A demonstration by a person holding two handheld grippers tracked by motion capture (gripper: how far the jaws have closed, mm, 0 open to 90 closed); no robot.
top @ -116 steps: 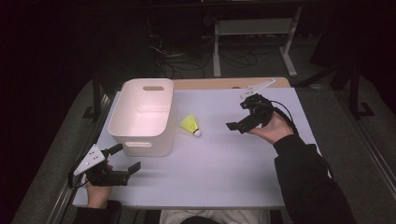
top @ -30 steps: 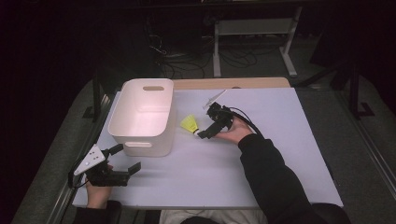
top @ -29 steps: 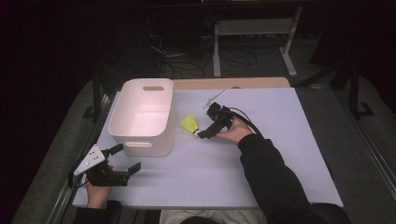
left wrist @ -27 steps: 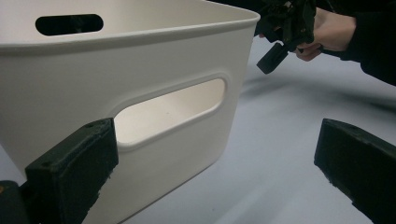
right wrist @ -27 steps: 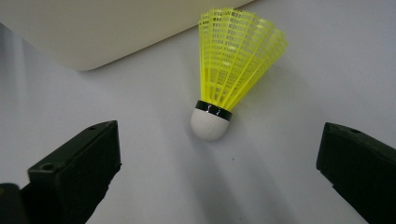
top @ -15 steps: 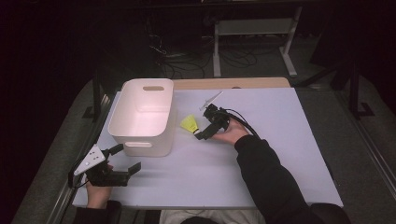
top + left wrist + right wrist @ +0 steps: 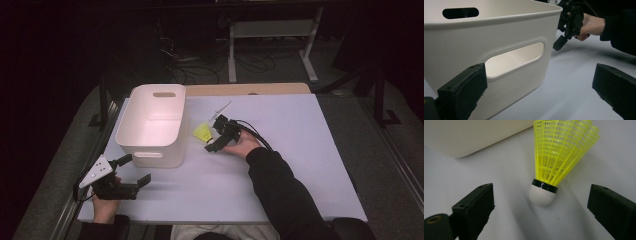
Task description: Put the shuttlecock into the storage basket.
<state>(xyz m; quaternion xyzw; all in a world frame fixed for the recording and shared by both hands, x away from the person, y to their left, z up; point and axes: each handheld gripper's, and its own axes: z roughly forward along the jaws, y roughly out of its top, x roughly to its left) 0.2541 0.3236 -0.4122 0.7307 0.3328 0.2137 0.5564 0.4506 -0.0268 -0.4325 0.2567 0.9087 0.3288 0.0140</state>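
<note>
A: Your left tool (image 7: pixel 131 176) sits at the near counter (image 7: pixel 310 165) edge, jaws wide apart, nothing in them, facing the bin (image 7: pixel 152 125). It's far from the work.

B: And my right tool (image 7: pixel 214 137)?

A: Much nearer. The shuttlecock (image 7: pixel 554 160) lies on the counter just beside the bin, right between your jaws, which have just been closing a little and stand apart from it on both sides.

B: Which way does it point?

A: Cork (image 7: pixel 542 195) toward you, yellow skirt away, its long axis running straight ahead, tilted slightly right. I'd judge closing on the cork is next.
</note>
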